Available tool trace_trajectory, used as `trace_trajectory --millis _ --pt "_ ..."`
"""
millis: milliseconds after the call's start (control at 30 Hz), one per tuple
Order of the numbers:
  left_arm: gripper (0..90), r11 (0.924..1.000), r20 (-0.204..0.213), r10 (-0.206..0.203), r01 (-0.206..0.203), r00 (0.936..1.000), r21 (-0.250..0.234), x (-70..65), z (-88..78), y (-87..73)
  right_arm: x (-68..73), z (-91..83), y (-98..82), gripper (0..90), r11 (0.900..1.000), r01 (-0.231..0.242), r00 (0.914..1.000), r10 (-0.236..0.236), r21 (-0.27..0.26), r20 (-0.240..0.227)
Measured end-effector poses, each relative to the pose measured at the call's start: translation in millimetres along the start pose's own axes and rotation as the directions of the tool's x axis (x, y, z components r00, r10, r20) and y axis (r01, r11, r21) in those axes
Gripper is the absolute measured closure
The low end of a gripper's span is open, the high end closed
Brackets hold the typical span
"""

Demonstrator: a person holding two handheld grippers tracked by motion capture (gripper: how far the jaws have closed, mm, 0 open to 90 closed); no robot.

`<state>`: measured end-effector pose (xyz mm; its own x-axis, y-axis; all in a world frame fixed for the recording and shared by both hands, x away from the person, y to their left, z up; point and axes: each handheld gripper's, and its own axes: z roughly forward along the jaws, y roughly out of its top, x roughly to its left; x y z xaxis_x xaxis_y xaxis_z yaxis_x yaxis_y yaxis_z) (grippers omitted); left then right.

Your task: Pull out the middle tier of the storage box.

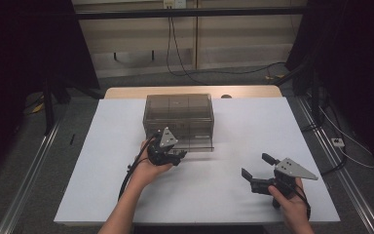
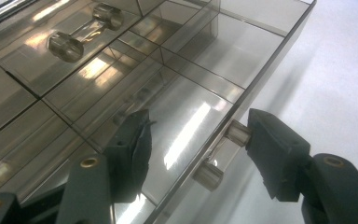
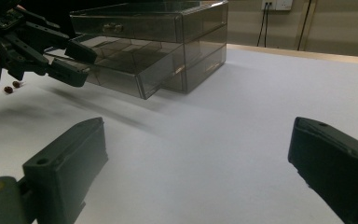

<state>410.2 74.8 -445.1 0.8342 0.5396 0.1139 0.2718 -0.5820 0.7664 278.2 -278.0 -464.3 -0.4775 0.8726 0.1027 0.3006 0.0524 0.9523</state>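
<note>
The fingers [image 2: 270, 154] of the left gripper [image 2: 193, 154] are standing partly open around the front edge of a pulled-out drawer [image 2: 177, 116], one finger over the drawer's inside and the other outside its front wall, right beside the small clear handle [image 2: 223, 154]. The outer finger is lying against one post of that handle; whether it is pressing on it I cannot tell, and the inner finger is not touching the front wall, so nothing is being clamped. The drawer is belonging to a smoky clear drawer box [image 1: 178, 117] that is sitting on the white table [image 1: 253, 126], toward its far middle. In the right gripper view the lower drawer [image 3: 121, 65] is sticking out of the box toward the person, while the upper drawer [image 3: 121, 25] is sitting closed with its own handle showing. The open drawer is divided into compartments, and they are looking bare as far as the reflections allow.

In the high view the left gripper [image 1: 168, 151] is sitting in the person's left hand [image 1: 148, 168] just at the drawer's front. The right gripper [image 1: 255, 170], held in the right hand [image 1: 289, 202], is hovering low over the table at the near right, well apart from the box, its fingers [image 3: 70, 163] spread wide with only bare table between them. Two small dark bits [image 3: 12, 87] are lying on the table beneath the left gripper.
</note>
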Motion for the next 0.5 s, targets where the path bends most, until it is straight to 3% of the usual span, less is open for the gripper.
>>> trace_trajectory --millis 100,333,500 --pt "41.6 1.0000 -0.010 -0.002 0.002 0.9999 -0.003 -0.7 -0.6 0.0 0.1 0.0 0.0 4.1 1.000 0.000 1.0000 0.000 0.000 -0.001" --pt "37.1 0.9994 0.020 -0.024 0.024 0.9995 -0.024 0.8 -5.9 1.0 0.2 -0.2 0.0 4.1 1.000 0.003 1.0000 -0.003 0.001 -0.003" --pt "32.5 0.9978 0.041 -0.061 0.062 0.9972 -0.023 2.0 -16.4 0.8 -0.1 -0.4 -0.1 4.1 1.000 0.001 1.0000 -0.001 0.001 -0.001"
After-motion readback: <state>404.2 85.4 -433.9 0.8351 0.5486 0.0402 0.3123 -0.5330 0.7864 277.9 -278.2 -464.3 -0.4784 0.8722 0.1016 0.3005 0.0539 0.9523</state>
